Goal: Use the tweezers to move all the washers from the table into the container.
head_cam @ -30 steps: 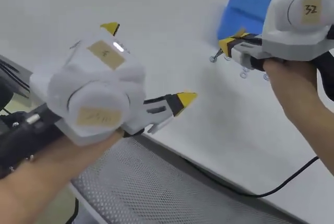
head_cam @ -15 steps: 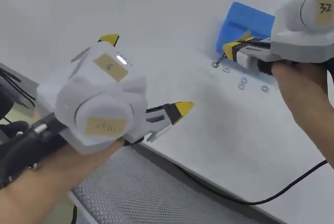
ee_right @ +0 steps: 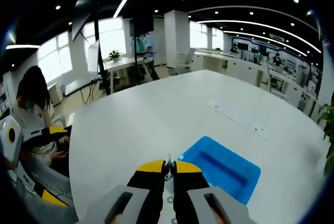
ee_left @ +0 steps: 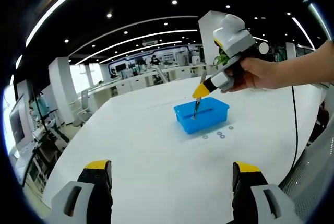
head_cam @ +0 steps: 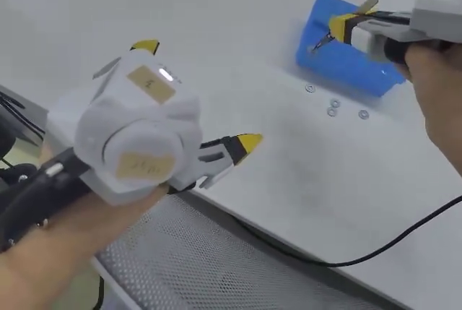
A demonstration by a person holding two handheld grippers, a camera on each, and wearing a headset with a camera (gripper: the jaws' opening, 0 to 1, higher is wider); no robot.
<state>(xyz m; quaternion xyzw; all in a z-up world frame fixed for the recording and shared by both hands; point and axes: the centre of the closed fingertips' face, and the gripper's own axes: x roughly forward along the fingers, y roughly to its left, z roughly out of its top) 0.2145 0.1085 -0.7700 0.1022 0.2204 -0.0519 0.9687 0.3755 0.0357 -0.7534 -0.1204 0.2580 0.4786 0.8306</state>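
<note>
White tabletop (head_cam: 253,35) carries a blue container (head_cam: 346,64) at the far right, where the right gripper (head_cam: 339,27) clamps tweezers (head_cam: 318,45) over it, the left gripper (head_cam: 198,93) hangs spread empty near left, and washers (head_cam: 331,112) beside the container look light, thin, slippery, best nipped across the ring.

Blue container (head_cam: 345,71); seemingly silver washers (head_cam: 333,112)

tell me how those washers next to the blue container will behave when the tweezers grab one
The washers look thin, flat and tiny beside the container, so they are probably very light and hard to get under. They lie on the smooth white table, so a nudge would likely slide them, not roll them. They may slip from the tweezers.
</note>
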